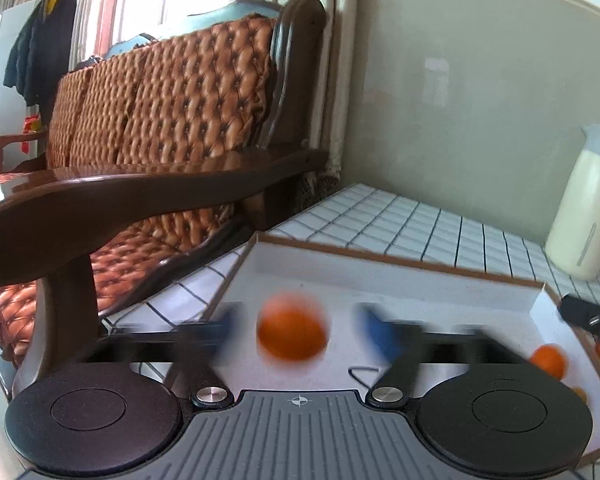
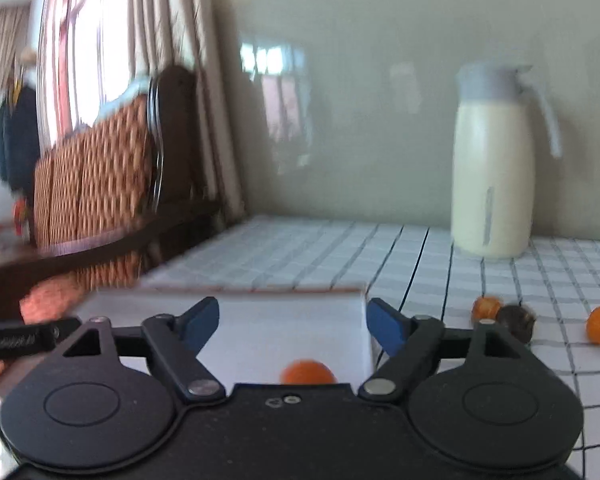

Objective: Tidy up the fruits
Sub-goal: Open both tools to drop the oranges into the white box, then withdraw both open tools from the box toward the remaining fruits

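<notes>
We are holding both grippers over the box, left gripper jaws wide around a loose orange, right gripper jaws wide, empty.

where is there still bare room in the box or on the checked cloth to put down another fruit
The white box is bare along its far wall, behind the orange lying between the open left gripper jaws. Its right corner holds another orange. The checked cloth is free between box and cream jug; right of the box three small fruits crowd it.
</notes>
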The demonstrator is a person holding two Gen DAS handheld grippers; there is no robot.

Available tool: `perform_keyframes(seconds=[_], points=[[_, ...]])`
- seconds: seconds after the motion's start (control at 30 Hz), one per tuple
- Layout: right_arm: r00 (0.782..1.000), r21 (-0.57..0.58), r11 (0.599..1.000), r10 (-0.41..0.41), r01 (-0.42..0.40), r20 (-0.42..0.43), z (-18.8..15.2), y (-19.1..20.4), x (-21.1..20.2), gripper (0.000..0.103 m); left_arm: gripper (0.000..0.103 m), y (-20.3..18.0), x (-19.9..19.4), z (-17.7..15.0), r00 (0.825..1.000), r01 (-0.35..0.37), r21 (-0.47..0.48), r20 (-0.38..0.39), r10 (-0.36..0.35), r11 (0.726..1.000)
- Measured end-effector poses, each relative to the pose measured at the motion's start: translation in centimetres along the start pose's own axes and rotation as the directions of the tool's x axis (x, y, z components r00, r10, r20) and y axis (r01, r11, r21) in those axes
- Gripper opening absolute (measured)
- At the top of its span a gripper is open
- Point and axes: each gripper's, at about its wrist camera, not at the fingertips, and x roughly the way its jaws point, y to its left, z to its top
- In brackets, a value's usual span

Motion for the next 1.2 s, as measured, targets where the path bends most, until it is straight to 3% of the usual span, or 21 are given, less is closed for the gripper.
perform_keyframes(seconds=[0.07, 0.1, 0.2, 0.47, 0.8, 0.97, 1.2], points=[[0.998, 0.016, 1.000, 0.010, -0.011, 0.069, 0.5, -0.3, -1.2, 0.092, 0.103, 0.1, -1.4, 0.3, 0.996, -0.019, -0.003, 0.092, 0.019, 1.000], [0.995, 0.023, 1.000, 0.007, -0.009, 0.098, 0.6, -0.4, -1.6, 0.096, 0.103, 0.1, -1.8, 0.5, 0.993, -0.007, 0.000, 0.115, 0.007, 1.000], [0.989, 0.031, 0.999, 0.022, -0.027, 0.145, 1.0, -0.7, -2.5, 0.097, 0.103, 0.5, -2.5, 0.8, 0.990, -0.004, -0.029, 0.144, 0.008, 1.000], [0.986, 0.046, 0.997, 0.058, -0.066, 0.157, 1.2, -1.6, -2.6, 0.097, 0.103, 0.8, -3.3, 0.8, 0.980, -0.061, -0.014, 0.187, 0.062, 0.998], [0.994, -0.044, 0.996, 0.084, -0.081, 0.074, 0.0, 0.0, -2.4, 0.097, 0.103, 0.5, -3.2, -0.1, 0.991, -0.053, 0.000, 0.124, 0.053, 0.999], [0.990, -0.001, 0.991, 0.137, -0.137, 0.015, -0.7, -0.2, -2.5, 0.097, 0.103, 0.6, -2.5, -0.5, 0.997, -0.032, -0.055, 0.067, 0.036, 0.998], [0.994, -0.028, 0.997, 0.079, -0.077, 0.074, -0.8, -1.1, -4.1, 0.097, 0.103, 0.2, -1.9, -1.0, 0.999, -0.032, -0.088, 0.024, 0.034, 0.996]])
